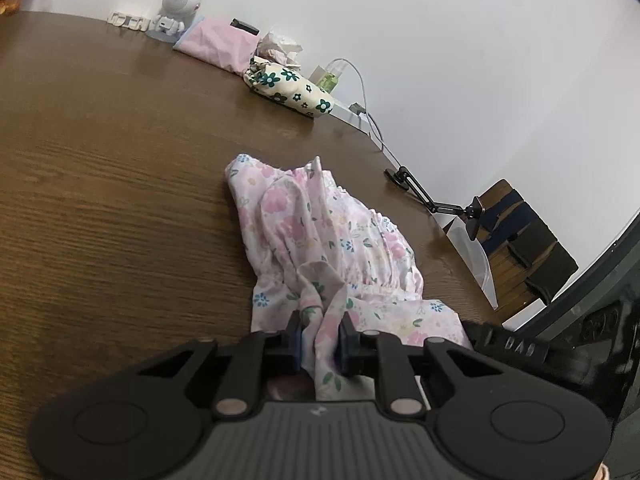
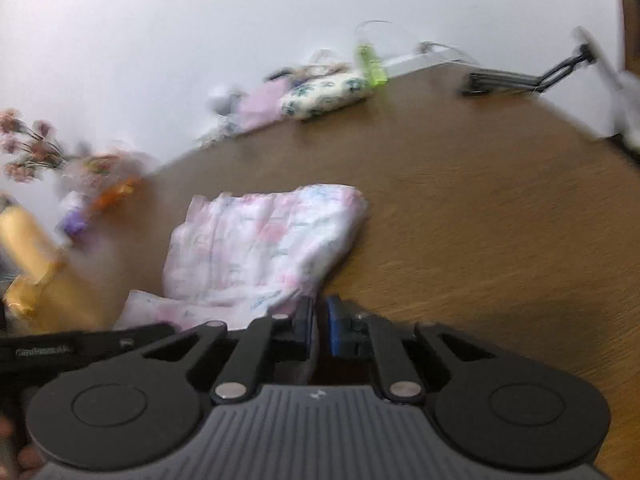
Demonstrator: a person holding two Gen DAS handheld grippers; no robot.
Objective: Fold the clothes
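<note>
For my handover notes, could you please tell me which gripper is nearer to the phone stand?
Right. The right gripper grips the garment on the phone stand's side; the left gripper grips its far side.

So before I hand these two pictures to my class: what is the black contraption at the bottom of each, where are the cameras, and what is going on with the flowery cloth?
There is no robot here. A person holds a two-finger gripper in each hand, and a wide-angle camera on each one looks forward along its fingers. That is why black parts fill the bottom of both pictures.

One picture comes from the left gripper, the other from the right gripper; the second is blurred.

On the brown table lies a pink flowery garment, crumpled, waiting to be folded. Each gripper is closed on an edge of it, the left on a bunched fold.

Along the wall sit a flowered pouch, a folded pink cloth and a small white speaker.
</note>
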